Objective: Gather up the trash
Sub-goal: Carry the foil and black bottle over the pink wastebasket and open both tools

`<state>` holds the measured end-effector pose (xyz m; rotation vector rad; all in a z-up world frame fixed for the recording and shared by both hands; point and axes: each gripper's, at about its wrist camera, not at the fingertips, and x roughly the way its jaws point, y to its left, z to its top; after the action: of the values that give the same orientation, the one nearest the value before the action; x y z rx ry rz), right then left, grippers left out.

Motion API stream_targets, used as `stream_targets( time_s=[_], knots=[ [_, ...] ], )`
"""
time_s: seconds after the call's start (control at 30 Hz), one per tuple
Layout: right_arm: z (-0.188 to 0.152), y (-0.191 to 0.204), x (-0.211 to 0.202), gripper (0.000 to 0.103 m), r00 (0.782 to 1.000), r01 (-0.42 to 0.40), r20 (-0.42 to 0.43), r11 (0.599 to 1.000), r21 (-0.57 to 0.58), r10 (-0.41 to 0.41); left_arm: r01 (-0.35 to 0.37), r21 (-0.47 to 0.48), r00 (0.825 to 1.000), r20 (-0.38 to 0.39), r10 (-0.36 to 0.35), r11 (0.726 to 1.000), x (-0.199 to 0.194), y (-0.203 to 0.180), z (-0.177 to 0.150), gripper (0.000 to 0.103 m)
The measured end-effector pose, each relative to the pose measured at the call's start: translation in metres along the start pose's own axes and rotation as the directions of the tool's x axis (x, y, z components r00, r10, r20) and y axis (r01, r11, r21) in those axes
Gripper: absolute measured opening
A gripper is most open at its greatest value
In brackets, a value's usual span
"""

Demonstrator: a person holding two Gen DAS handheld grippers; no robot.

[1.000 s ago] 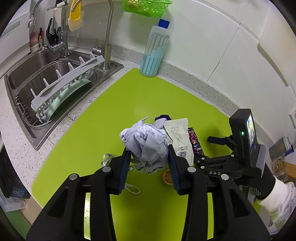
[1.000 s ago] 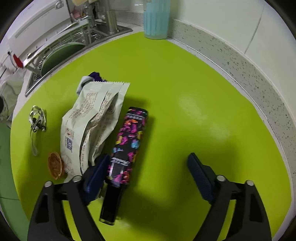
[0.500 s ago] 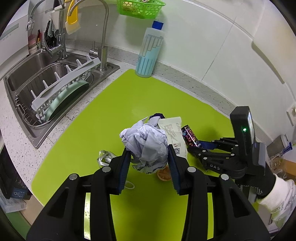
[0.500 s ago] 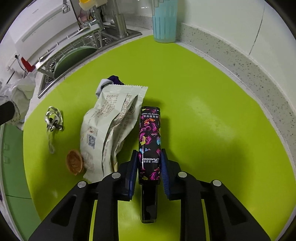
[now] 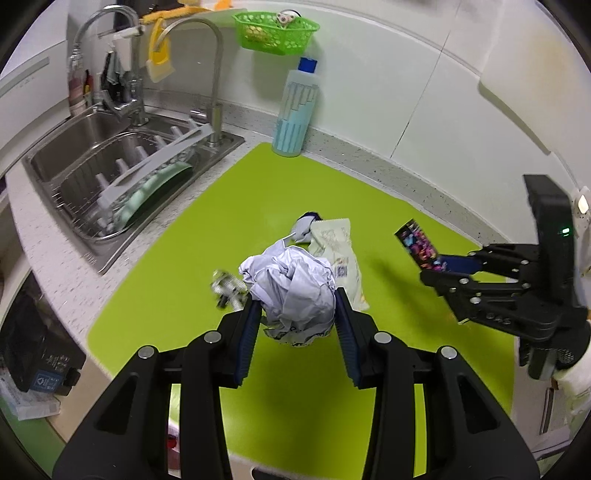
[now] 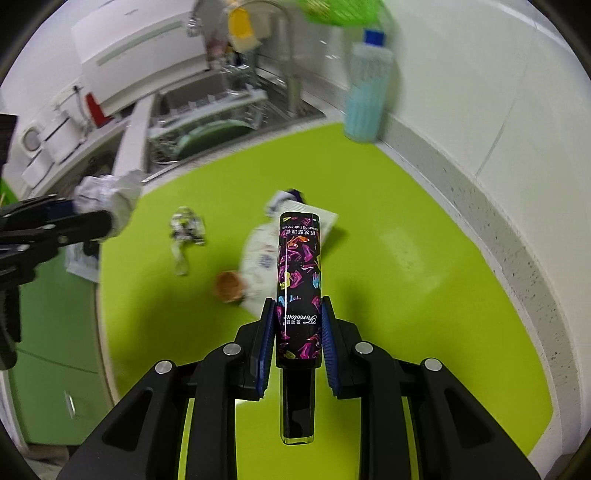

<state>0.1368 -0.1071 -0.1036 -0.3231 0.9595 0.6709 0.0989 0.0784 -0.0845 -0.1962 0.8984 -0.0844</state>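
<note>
My left gripper (image 5: 295, 317) is shut on a crumpled white paper ball (image 5: 295, 284) and holds it above the green mat (image 5: 266, 184). My right gripper (image 6: 297, 321) is shut on a black hair-cream tube (image 6: 299, 273) with a colourful print, lifted off the mat; the tube also shows in the left wrist view (image 5: 417, 242). On the mat lie a cream snack wrapper (image 5: 340, 251), a crumpled foil wrapper (image 6: 186, 225), a small brown paper cup (image 6: 227, 286) and a dark purple scrap (image 5: 309, 216).
A steel sink (image 5: 110, 162) with a dish rack and a green plate lies to the left. A pale blue bottle (image 5: 297, 114) stands against the tiled wall. A green basket (image 5: 275, 33) hangs above it. Green cabinet fronts (image 6: 55, 332) lie below the counter edge.
My right gripper closed on the hair-cream tube and lifted it off the mat. My left gripper rose and pulled back with the paper ball in it.
</note>
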Motion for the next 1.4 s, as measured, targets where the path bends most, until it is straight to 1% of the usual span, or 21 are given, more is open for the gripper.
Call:
stream_targets(
  time_s=[0.13, 0.23, 0.33, 0.37, 0.47, 0.63, 0.67, 0.77, 0.83, 0.87, 0.93, 0.97, 1.07, 1.17, 1.27, 1.33, 1.4],
  knots=[
    [0.001, 0.041, -0.018, 0.023, 0.998, -0.054, 0.036, 0.996, -0.069, 0.057, -0.034, -0.025, 0.999, 0.017, 0.034, 0.999, -0.031, 0.013, -0.026, 0.040],
    [0.004, 0.082, -0.025, 0.023, 0.993, -0.102, 0.050, 0.987, -0.128, 0.109, -0.070, -0.056, 0.997, 0.028, 0.072, 0.996, -0.060, 0.028, -0.052, 0.040],
    [0.010, 0.131, -0.024, 0.023, 0.984, -0.157, 0.048, 0.967, -0.200, 0.170, -0.111, -0.096, 0.993, 0.039, 0.115, 0.989, -0.088, 0.048, -0.078, 0.040],
    [0.011, 0.141, -0.024, 0.023, 0.982, -0.168, 0.045, 0.962, -0.215, 0.181, -0.125, -0.117, 0.990, 0.043, 0.131, 0.985, -0.098, 0.057, -0.089, 0.040],
    [0.012, 0.193, -0.012, 0.023, 0.970, -0.227, 0.015, 0.931, -0.286, 0.241, -0.174, -0.163, 0.982, 0.043, 0.183, 0.971, -0.119, 0.079, -0.117, 0.040],
    [0.006, 0.267, 0.018, 0.023, 0.949, -0.309, -0.056, 0.877, -0.367, 0.311, -0.248, -0.304, 0.964, 0.013, 0.264, 0.920, -0.150, 0.131, -0.183, 0.040],
    [0.004, 0.285, 0.030, 0.023, 0.941, -0.333, -0.081, 0.863, -0.380, 0.328, -0.257, -0.322, 0.962, 0.007, 0.273, 0.911, -0.152, 0.138, -0.192, 0.040],
    [-0.002, 0.321, 0.057, 0.023, 0.927, -0.373, -0.141, 0.839, -0.396, 0.346, -0.282, -0.389, 0.955, -0.023, 0.297, 0.877, -0.153, 0.168, -0.232, 0.040],
    [-0.009, 0.348, 0.081, 0.023, 0.924, -0.383, -0.182, 0.823, -0.420, 0.337, -0.296, -0.428, 0.951, -0.053, 0.303, 0.854, -0.146, 0.193, -0.262, 0.040],
    [-0.014, 0.363, 0.097, 0.023, 0.920, -0.390, -0.207, 0.816, -0.426, 0.332, -0.299, -0.436, 0.951, -0.064, 0.302, 0.849, -0.141, 0.200, -0.269, 0.040],
    [-0.023, 0.381, 0.121, 0.023, 0.921, -0.386, -0.231, 0.808, -0.445, 0.313, -0.304, -0.456, 0.951, -0.096, 0.294, 0.836, -0.123, 0.224, -0.294, 0.040],
    [-0.029, 0.392, 0.140, 0.023, 0.921, -0.385, -0.248, 0.805, -0.451, 0.301, -0.304, -0.468, 0.952, -0.112, 0.286, 0.830, -0.112, 0.237, -0.306, 0.040],
    [-0.046, 0.408, 0.189, 0.023, 0.919, -0.384, -0.276, 0.804, -0.454, 0.283, -0.304, -0.485, 0.953, -0.147, 0.266, 0.820, -0.079, 0.269, -0.338, 0.040],
    [-0.066, 0.416, 0.237, 0.023, 0.918, -0.379, -0.295, 0.805, -0.456, 0.265, -0.304, -0.511, 0.952, -0.191, 0.238, 0.804, -0.029, 0.310, -0.385, 0.040],
    [-0.095, 0.423, 0.299, 0.023, 0.909, -0.383, -0.334, 0.812, -0.441, 0.247, -0.310, -0.527, 0.948, -0.230, 0.218, 0.791, 0.016, 0.339, -0.425, 0.040],
    [-0.111, 0.425, 0.331, 0.023, 0.903, -0.386, -0.358, 0.814, -0.434, 0.238, -0.317, -0.544, 0.944, -0.262, 0.201, 0.777, 0.053, 0.361, -0.460, 0.040],
    [-0.126, 0.428, 0.359, 0.023, 0.896, -0.390, -0.380, 0.815, -0.428, 0.229, -0.319, -0.556, 0.941, -0.281, 0.187, 0.768, 0.079, 0.375, -0.484, 0.040]
  ],
)
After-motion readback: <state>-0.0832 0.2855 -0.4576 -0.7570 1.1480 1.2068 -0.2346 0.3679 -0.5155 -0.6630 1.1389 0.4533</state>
